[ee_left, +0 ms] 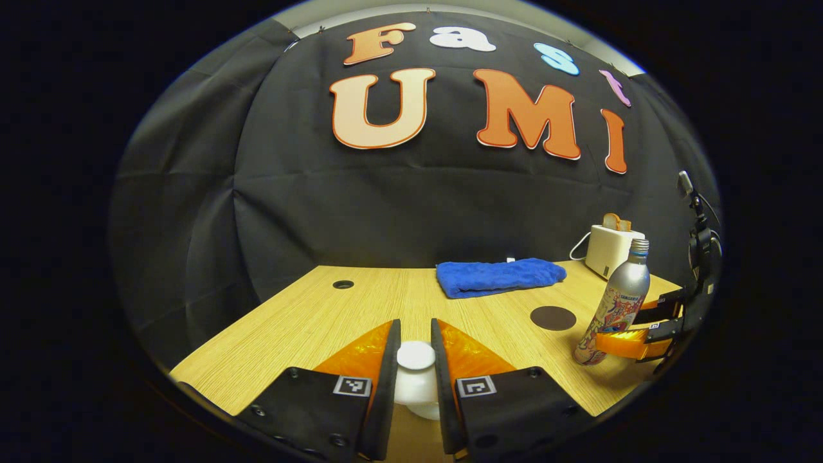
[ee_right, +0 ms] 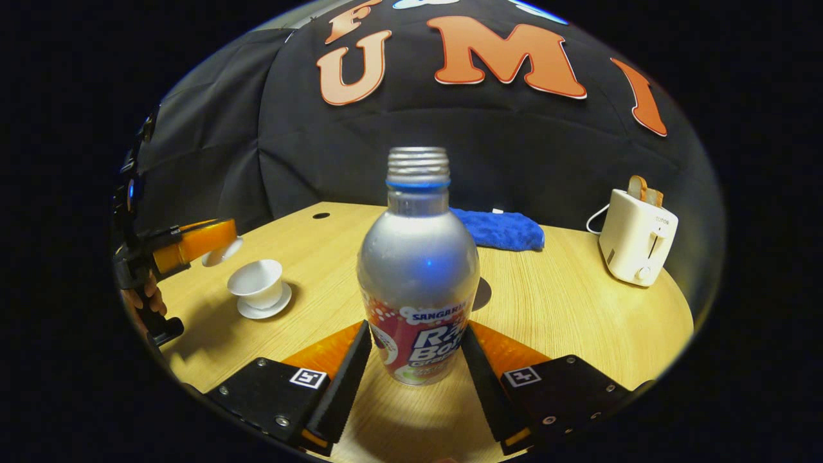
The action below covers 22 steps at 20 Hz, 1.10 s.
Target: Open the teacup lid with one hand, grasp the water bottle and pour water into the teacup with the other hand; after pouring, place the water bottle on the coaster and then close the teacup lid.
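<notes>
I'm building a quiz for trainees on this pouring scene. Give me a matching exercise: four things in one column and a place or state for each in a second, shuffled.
Things:
1. teacup lid
2. water bottle
3. coaster
4. blue towel

Places or states:
A. lying at the far edge of the table
B. gripped in the right gripper
C. flat on the table, nothing on it
D. gripped in the left gripper, off the teacup

Pairs: 1-D, 2-B, 3-C, 4-A

The water bottle (ee_right: 418, 270) looks like matt brushed metal with a glossy printed wrap. The counter (ee_right: 566, 308) is smooth pale wood grain. The teacup (ee_right: 258, 283) is glossy white ceramic.
</notes>
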Available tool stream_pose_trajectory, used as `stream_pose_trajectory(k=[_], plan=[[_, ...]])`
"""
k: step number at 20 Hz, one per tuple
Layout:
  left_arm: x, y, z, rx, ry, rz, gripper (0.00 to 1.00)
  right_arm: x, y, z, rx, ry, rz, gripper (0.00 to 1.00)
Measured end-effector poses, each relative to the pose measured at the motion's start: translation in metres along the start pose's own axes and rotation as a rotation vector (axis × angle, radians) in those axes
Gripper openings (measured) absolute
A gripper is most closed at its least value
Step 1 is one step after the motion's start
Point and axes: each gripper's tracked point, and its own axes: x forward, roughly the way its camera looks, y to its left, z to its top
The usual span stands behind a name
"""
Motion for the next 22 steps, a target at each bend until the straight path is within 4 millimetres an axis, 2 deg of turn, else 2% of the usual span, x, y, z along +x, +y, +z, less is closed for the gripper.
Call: stream_pose_trajectory(k=[2,7,8,11,13,14,15,18,22], plan=[[-0.005,0.006,-0.003,-0.003,0.005,0.010,0.34,0.000,0.000,0.002,0.003,0.001,-0.001,0.80],[-0.012,0.023,-0.004,-0.019,0.005,0.035,0.34,-0.010,-0.010,0.021,-0.041,-0.014,-0.044,0.79],[-0.014,0.026,-0.003,-0.020,0.003,0.041,0.31,-0.011,-0.014,0.025,-0.063,-0.014,-0.060,0.79],[-0.023,0.035,-0.006,-0.006,0.006,0.056,0.31,-0.017,-0.028,0.040,-0.161,-0.012,-0.117,0.79],[-0.028,0.042,-0.006,-0.003,0.005,0.066,0.34,-0.021,-0.033,0.052,-0.232,-0.019,-0.141,0.79],[-0.031,0.046,-0.006,-0.006,0.004,0.071,0.31,-0.021,-0.034,0.058,-0.268,-0.024,-0.151,0.79],[-0.033,0.049,-0.005,-0.015,0.003,0.074,0.34,-0.022,-0.034,0.062,-0.303,-0.024,-0.156,0.79],[-0.039,0.065,-0.009,-0.025,0.005,0.099,0.31,-0.022,-0.033,0.063,-0.427,0.006,-0.187,0.79],[-0.046,0.078,-0.020,-0.025,0.023,0.119,0.34,-0.021,-0.031,0.068,-0.542,0.019,-0.224,0.78]])
